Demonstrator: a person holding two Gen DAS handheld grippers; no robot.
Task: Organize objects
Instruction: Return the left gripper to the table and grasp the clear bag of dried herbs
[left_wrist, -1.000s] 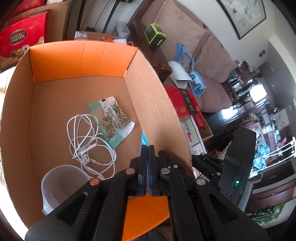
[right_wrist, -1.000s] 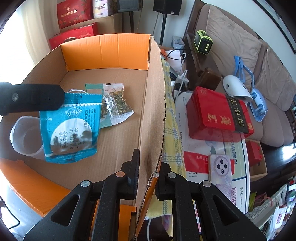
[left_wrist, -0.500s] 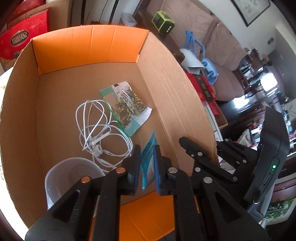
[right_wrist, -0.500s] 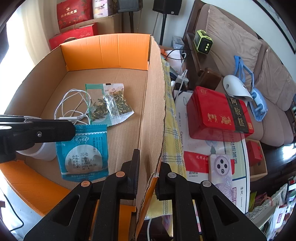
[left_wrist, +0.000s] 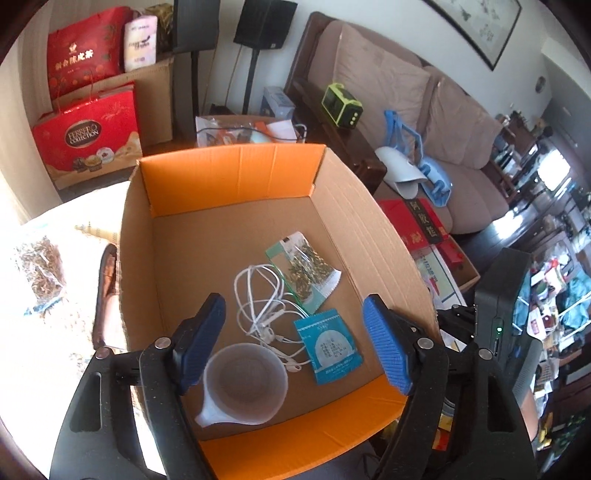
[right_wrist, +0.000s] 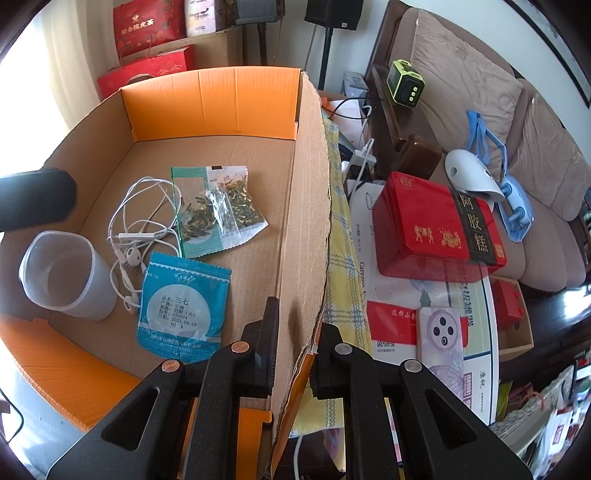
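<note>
A cardboard box (left_wrist: 229, 206) with orange flaps holds a blue sachet (left_wrist: 327, 345), white earphones (left_wrist: 264, 299), a green packet of dried bits (left_wrist: 304, 273) and a clear plastic cup (left_wrist: 243, 382). My left gripper (left_wrist: 293, 341) is open wide above the box, empty, over the cup and sachet. In the right wrist view the sachet (right_wrist: 183, 308) lies flat on the box floor beside the cup (right_wrist: 64, 275). My right gripper (right_wrist: 297, 334) is shut on the box's right wall (right_wrist: 308, 221) near its front corner.
Right of the box lie a red tin (right_wrist: 437, 229), a phone (right_wrist: 441, 334), printed papers and a yellow checked cloth (right_wrist: 343, 266). A sofa (left_wrist: 424, 110) stands behind. Red gift bags (left_wrist: 86, 138) stand at the back left. A bag of dried bits (left_wrist: 38, 267) lies left of the box.
My left gripper opened, let the blue sachet drop flat onto the box floor, and rose back above the box. The right gripper kept hold of the box wall.
</note>
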